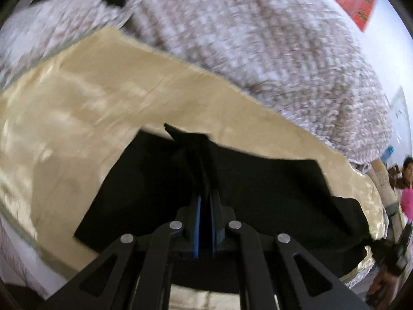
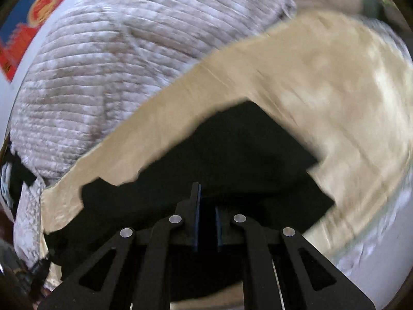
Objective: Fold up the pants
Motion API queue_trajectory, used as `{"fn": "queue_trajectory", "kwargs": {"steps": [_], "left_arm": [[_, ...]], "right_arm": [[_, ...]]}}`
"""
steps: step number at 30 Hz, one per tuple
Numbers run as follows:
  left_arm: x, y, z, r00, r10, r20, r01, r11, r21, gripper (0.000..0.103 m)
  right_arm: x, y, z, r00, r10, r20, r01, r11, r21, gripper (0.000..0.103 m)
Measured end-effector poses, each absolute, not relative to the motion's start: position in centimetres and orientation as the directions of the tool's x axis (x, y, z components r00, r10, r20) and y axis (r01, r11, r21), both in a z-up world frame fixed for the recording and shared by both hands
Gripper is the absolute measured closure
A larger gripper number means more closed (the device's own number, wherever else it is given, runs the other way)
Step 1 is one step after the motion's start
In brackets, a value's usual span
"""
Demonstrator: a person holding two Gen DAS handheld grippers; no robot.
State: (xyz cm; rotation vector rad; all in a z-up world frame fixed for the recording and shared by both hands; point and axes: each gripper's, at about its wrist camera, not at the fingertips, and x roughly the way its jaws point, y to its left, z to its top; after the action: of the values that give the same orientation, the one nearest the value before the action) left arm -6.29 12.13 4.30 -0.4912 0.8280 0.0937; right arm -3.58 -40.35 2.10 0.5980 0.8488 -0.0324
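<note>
The black pants (image 1: 258,188) lie on a shiny cream cloth (image 1: 77,118). My left gripper (image 1: 205,180) is shut on a bunched edge of the pants, which rises between its blue-padded fingers. In the right wrist view the pants (image 2: 245,155) spread dark over the cream cloth (image 2: 322,82). My right gripper (image 2: 206,199) is shut on the pants' near edge; black fabric fills the narrow gap between its fingers. The other gripper shows small at the right edge of the left wrist view (image 1: 395,253), holding the far end of the pants.
A ribbed grey-beige blanket (image 1: 245,31) covers the bed behind the cream cloth, also in the right wrist view (image 2: 103,64). A red poster (image 1: 361,2) hangs on the white wall. A person in pink (image 1: 407,180) is at the far right.
</note>
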Motion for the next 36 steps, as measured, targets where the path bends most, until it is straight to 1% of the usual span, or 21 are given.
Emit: {"fn": "queue_trajectory", "kwargs": {"steps": [3, 6, 7, 8, 9, 10, 13, 14, 17, 19, 21, 22, 23, 25, 26, 27, 29, 31, 33, 35, 36], "left_arm": [[-7.0, 12.9, 3.5, 0.681, -0.131, -0.72, -0.278, 0.864, -0.421, 0.094], [-7.4, 13.3, 3.0, 0.685, -0.148, -0.714, -0.289, 0.843, -0.453, 0.089], [-7.6, 13.5, 2.8, 0.686, -0.156, -0.711, -0.291, 0.836, -0.465, 0.08], [-7.7, 13.7, 2.6, 0.685, -0.164, -0.71, -0.295, 0.828, -0.476, 0.074], [-7.8, 13.8, 2.5, 0.686, -0.175, -0.707, -0.295, 0.82, -0.49, 0.062], [-7.9, 14.1, 2.3, 0.688, -0.192, -0.7, -0.295, 0.807, -0.511, 0.055], [-7.8, 14.4, 1.9, 0.689, -0.198, -0.697, -0.303, 0.796, -0.525, 0.053], [-7.6, 14.4, 1.8, 0.685, -0.19, -0.703, -0.31, 0.797, -0.518, 0.053], [-6.7, 14.3, 1.2, 0.676, -0.173, -0.716, -0.322, 0.805, -0.499, 0.058], [-6.2, 13.9, 1.1, 0.672, -0.156, -0.724, -0.314, 0.825, -0.47, 0.081], [-5.6, 13.6, 1.0, 0.662, -0.151, -0.734, -0.31, 0.837, -0.451, 0.089], [-5.5, 13.5, 0.9, 0.659, -0.148, -0.737, -0.308, 0.841, -0.445, 0.093], [-5.4, 13.5, 0.9, 0.658, -0.142, -0.74, -0.307, 0.846, -0.435, 0.094], [-5.4, 13.5, 1.3, 0.66, -0.139, -0.738, -0.296, 0.855, -0.425, 0.096], [-5.5, 13.5, 1.8, 0.667, -0.129, -0.734, -0.292, 0.861, -0.416, 0.096], [-5.7, 13.5, 2.6, 0.681, -0.125, -0.721, -0.283, 0.864, -0.417, 0.096], [-6.2, 13.8, 4.5, 0.717, -0.113, -0.687, -0.263, 0.87, -0.417, 0.096], [-6.8, 14.0, 5.9, 0.74, -0.067, -0.669, -0.262, 0.887, -0.379, 0.096], [-7.0, 14.8, 5.6, 0.727, -0.025, -0.686, -0.297, 0.889, -0.347, 0.096], [-6.8, 15.5, 4.0, 0.686, -0.044, -0.726, -0.32, 0.879, -0.355, 0.096], [-6.7, 15.6, 3.2, 0.662, -0.045, -0.748, -0.331, 0.878, -0.345, 0.096]], "right_arm": [[-4.1, -41.0, 1.3, 0.687, 0.257, -0.68, 0.25, 0.795, 0.553, 0.094], [-4.3, -41.6, 1.2, 0.71, 0.276, -0.648, 0.251, 0.761, 0.598, 0.088], [-4.3, -41.9, 1.1, 0.718, 0.284, -0.635, 0.253, 0.743, 0.619, 0.078], [-4.3, -42.0, 1.1, 0.725, 0.293, -0.623, 0.254, 0.727, 0.637, 0.068], [-4.4, -42.1, 1.0, 0.73, 0.297, -0.616, 0.254, 0.718, 0.648, 0.064], [-4.5, -42.2, 0.9, 0.741, 0.304, -0.598, 0.252, 0.7, 0.668, 0.059], [-4.6, -42.6, 0.6, 0.759, 0.327, -0.563, 0.245, 0.657, 0.713, 0.058], [-4.5, -42.8, 0.5, 0.765, 0.335, -0.55, 0.242, 0.641, 0.728, 0.058], [-4.0, -43.2, 0.3, 0.777, 0.337, -0.532, 0.239, 0.623, 0.744, 0.058], [-3.5, -43.2, 0.5, 0.775, 0.32, -0.544, 0.244, 0.643, 0.726, 0.058], [-3.1, -43.2, 0.5, 0.769, 0.311, -0.558, 0.252, 0.654, 0.713, 0.062], [-3.0, -43.3, 0.5, 0.765, 0.3, -0.57, 0.265, 0.66, 0.703, 0.075], [-2.9, -43.4, 0.4, 0.761, 0.284, -0.583, 0.282, 0.665, 0.691, 0.085], [-3.1, -43.8, 0.4, 0.756, 0.269, -0.597, 0.302, 0.666, 0.682, 0.091], [-3.3, -43.9, 0.6, 0.756, 0.265, -0.599, 0.302, 0.671, 0.677, 0.098], [-3.4, -43.9, 0.9, 0.759, 0.267, -0.594, 0.293, 0.674, 0.678, 0.099], [-4.2, -43.4, 2.6, 0.78, 0.289, -0.554, 0.24, 0.68, 0.692, 0.1], [-5.3, -42.8, 3.8, 0.8, 0.276, -0.532, 0.212, 0.7, 0.682, 0.101], [-6.1, -42.5, 2.9, 0.783, 0.248, -0.571, 0.259, 0.704, 0.661, 0.101], [-6.2, -42.2, 0.4, 0.722, 0.25, -0.645, 0.317, 0.709, 0.63, 0.101], [-6.2, -42.2, -0.3, 0.706, 0.255, -0.661, 0.335, 0.701, 0.629, 0.101]]}}
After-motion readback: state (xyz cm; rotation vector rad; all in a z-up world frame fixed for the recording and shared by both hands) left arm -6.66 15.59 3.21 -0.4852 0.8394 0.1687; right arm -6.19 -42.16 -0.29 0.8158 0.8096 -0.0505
